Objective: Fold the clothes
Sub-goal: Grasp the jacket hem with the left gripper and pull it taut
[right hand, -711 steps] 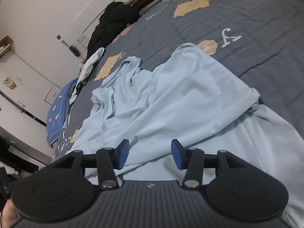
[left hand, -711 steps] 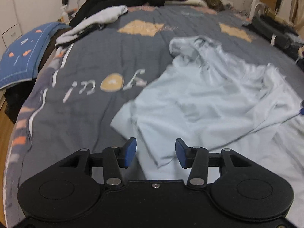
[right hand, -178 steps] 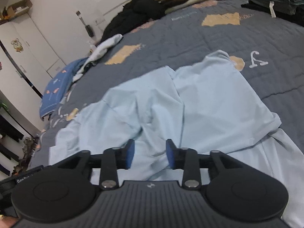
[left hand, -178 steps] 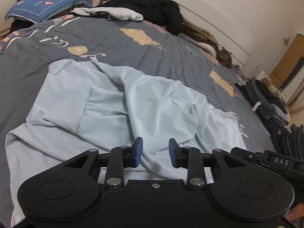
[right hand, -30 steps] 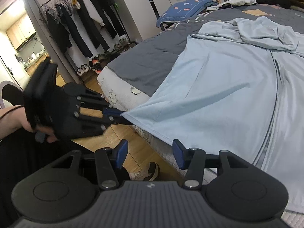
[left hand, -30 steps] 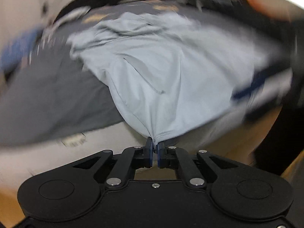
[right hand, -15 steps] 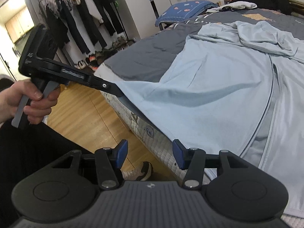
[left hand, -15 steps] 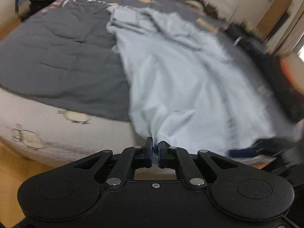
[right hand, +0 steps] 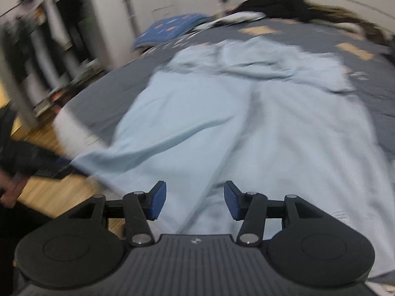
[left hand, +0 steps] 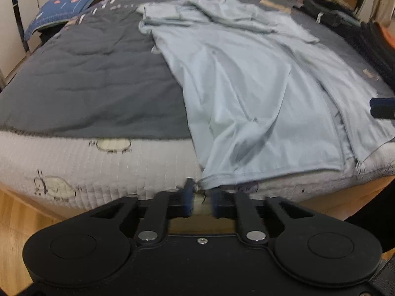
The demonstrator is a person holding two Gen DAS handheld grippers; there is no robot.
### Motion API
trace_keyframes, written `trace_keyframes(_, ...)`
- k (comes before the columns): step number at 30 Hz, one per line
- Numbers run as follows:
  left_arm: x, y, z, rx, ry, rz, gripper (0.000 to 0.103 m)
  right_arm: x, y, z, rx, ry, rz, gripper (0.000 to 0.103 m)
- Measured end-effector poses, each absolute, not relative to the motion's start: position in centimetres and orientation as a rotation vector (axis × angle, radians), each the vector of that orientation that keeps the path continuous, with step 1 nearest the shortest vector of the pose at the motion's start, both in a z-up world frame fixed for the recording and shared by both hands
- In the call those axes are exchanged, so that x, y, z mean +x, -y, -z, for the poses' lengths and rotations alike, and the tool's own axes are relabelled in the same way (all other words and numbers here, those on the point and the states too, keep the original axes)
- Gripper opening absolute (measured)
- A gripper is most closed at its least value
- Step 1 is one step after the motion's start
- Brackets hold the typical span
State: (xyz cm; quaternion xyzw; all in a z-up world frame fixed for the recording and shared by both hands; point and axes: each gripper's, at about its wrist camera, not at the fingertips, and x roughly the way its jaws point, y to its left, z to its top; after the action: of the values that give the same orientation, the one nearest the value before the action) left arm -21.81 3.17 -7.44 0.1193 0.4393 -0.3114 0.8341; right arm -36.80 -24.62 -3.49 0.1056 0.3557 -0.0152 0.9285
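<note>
Left wrist cam sits low at the foot of the bed [left hand: 74, 172], looking up its length. Right wrist cam is higher, right over the light blue garment [right hand: 246, 123], facing the same way. Both catch that garment and the grey quilt [left hand: 86, 74].

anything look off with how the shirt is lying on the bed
Yes. The light blue shirt lies slanted across the grey quilt, its far end bunched and rumpled, and its near hem hangs over the mattress edge rather than lying flat.
</note>
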Motion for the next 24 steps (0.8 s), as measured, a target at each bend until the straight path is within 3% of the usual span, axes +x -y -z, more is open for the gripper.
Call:
trace_keyframes(7,-21.1,-2.7,6.9,0.191,-0.910,0.671,0.009,-38.4,31.5,0.0,0.232,-0.741,0.079,0.051)
trace_keyframes(16,-21.6,-1.3,7.4,0.227,-0.924,0.684,0.009,-40.8,39.2,0.9,0.170,-1.075,0.105,0.051)
trace_keyframes(24,-21.7,-0.4,7.6,0.249,-0.924,0.682,0.009,-44.2,45.3,3.9,0.474,-1.167,0.072,0.051)
